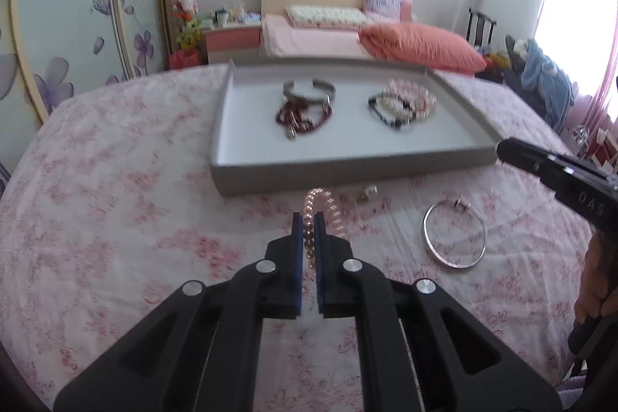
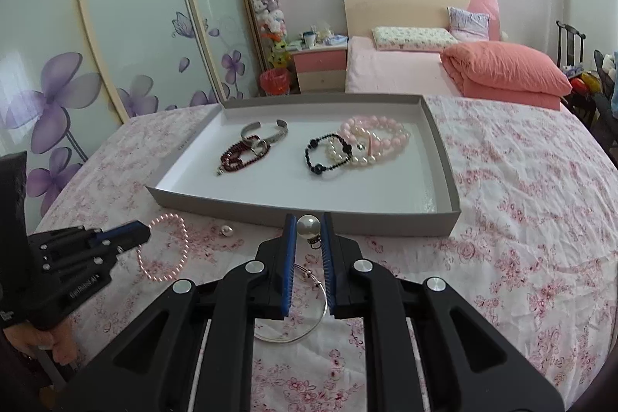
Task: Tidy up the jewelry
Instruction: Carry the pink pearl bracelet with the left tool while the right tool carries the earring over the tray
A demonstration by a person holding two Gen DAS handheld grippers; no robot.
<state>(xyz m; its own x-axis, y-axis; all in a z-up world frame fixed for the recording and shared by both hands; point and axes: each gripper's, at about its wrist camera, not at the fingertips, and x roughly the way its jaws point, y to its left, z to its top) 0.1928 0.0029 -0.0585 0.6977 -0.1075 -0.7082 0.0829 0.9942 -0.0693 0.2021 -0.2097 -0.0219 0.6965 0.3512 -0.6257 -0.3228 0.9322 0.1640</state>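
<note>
My left gripper (image 1: 308,219) is shut on a pink pearl bracelet (image 1: 322,209), held above the bedsheet just before the grey tray (image 1: 347,170); the bracelet also shows in the right wrist view (image 2: 166,246). My right gripper (image 2: 309,224) is shut on a pearl earring (image 2: 308,226) near the tray's front wall (image 2: 309,213). The tray holds a silver cuff (image 2: 266,132), a dark red bead bracelet (image 2: 239,155), a black bead bracelet (image 2: 326,153) and pink and white pearl bracelets (image 2: 378,138). A silver bangle (image 1: 454,234) and a second pearl earring (image 1: 370,192) lie on the sheet.
The pink floral sheet (image 2: 521,199) covers the bed under the tray. Behind stand a second bed with an orange duvet (image 2: 502,72), a nightstand (image 2: 318,64) and a floral wardrobe (image 2: 116,26). The left gripper's body (image 2: 69,257) sits at the left.
</note>
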